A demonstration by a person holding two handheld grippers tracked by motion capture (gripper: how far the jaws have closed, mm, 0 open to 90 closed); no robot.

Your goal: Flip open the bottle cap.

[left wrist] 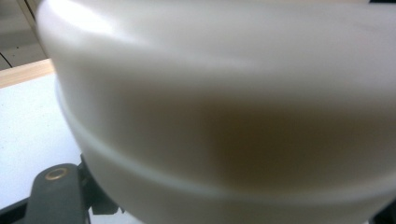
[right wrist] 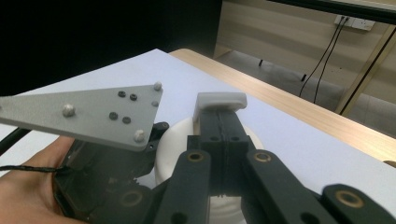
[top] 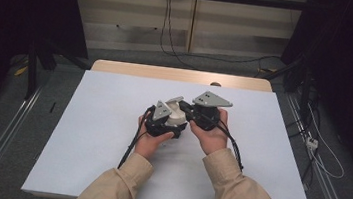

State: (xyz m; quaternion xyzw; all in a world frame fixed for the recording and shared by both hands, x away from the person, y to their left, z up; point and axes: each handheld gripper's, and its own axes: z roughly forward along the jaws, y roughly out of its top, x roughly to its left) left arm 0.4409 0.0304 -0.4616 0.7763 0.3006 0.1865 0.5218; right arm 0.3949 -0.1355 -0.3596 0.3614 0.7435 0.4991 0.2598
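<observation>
While both hands sit close together at the middle of the white tabletop (top: 111, 122), the work looks well under way but not finished: the cream-white round container (top: 177, 116) is already off the surface and caught between the two tools. On the left, the left hand-held gripper (top: 164, 123) is clamped down on the container, which sits so near its camera that the pale, smooth wall (left wrist: 224, 116) blurs across the left gripper view, with a faint raised band running round it. On the right, the right hand-held gripper (right wrist: 220, 105) has its black jaws pressed flat together, and a small pale grey flat tab (right wrist: 221, 100) sits at their tips; it reads as pinched there, probably part of the container's lid or rim, though the join itself is hard to make out. So my call is that the pick-up and the two-handed hold are done, and what remains is whatever pulling, prising or turning the tab is meant for, then setting things back down. As for looks, the container is squat, rounded, matte and plain, with no label visible, a little shadowed underneath, held just above the tabletop between the two hands.
</observation>
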